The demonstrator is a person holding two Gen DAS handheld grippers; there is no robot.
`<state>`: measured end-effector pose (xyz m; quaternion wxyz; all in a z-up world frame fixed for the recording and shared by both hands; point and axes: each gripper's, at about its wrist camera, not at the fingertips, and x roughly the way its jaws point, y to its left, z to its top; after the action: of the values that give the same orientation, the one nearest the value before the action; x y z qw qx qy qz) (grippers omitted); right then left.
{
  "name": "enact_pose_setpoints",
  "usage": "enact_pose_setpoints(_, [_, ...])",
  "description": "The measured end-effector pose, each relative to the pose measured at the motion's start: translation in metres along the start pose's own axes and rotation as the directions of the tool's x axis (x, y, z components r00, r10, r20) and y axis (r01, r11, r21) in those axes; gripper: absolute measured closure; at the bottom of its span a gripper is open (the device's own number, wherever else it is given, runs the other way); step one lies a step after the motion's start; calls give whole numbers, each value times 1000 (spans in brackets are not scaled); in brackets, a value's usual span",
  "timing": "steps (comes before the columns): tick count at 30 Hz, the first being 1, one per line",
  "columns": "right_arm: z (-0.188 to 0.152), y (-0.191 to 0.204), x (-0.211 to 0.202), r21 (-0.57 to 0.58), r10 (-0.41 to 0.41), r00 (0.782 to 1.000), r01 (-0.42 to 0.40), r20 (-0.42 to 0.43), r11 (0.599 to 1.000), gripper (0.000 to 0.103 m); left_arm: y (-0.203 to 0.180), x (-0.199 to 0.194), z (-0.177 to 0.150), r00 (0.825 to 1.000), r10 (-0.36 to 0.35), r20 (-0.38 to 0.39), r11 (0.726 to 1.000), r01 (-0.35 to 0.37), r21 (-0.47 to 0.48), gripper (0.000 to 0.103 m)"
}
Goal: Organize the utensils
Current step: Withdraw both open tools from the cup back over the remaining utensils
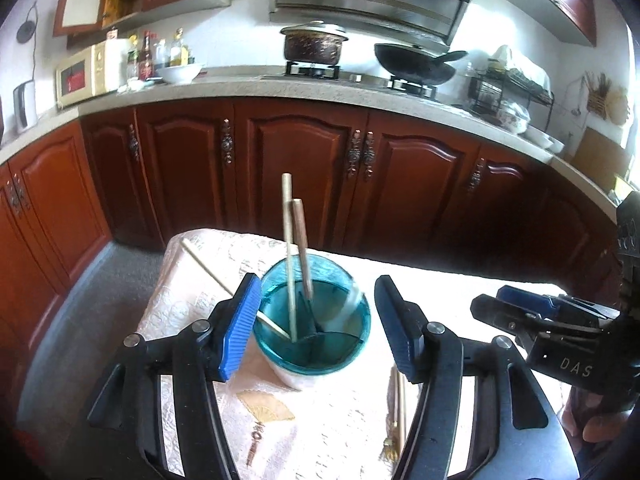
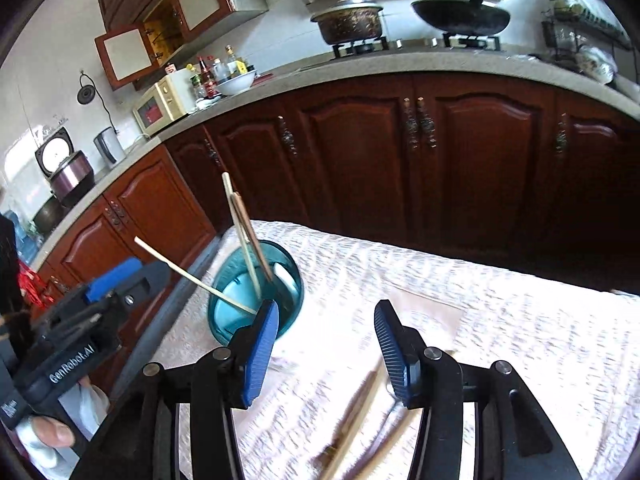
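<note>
A teal utensil holder (image 1: 316,344) stands on the white embroidered tablecloth (image 1: 340,420). Inside it a pale chopstick (image 1: 288,248) and a brown one (image 1: 301,240) stand upright, and another pale chopstick (image 1: 208,270) leans out to the left. My left gripper (image 1: 318,284) is open just in front of the holder, nothing between its pads. My right gripper (image 2: 327,306) is open over the cloth to the right of the holder (image 2: 288,312), gripping nothing. Below it, blurred brown chopsticks (image 2: 356,412) lie on the cloth. Each gripper shows in the other's view: the right gripper (image 1: 500,300) and the left gripper (image 2: 132,280).
Dark red cabinets (image 1: 304,168) run behind the table under a stone counter (image 1: 240,88) with a pot (image 1: 314,42), a wok (image 1: 416,64), a microwave (image 1: 86,76) and a dish rack (image 1: 508,92). Grey floor (image 1: 92,300) lies past the table's left edge. A hand (image 2: 52,432) holds the left gripper.
</note>
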<state>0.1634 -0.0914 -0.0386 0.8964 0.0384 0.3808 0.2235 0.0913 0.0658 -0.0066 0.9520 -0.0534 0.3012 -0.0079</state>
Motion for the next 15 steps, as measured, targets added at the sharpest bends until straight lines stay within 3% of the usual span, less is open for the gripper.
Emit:
enact_pose_setpoints(5, [-16, -8, -25, -1, -58, 998, 58, 21, 998, 47, -24, -9, -10, 1000, -11, -1, 999, 11, 52, 44])
enact_pose_setpoints(15, [-45, -31, -66, 62, -148, 988, 145, 52, 987, 45, -69, -13, -31, 998, -60, -36, 992, 64, 107, 44])
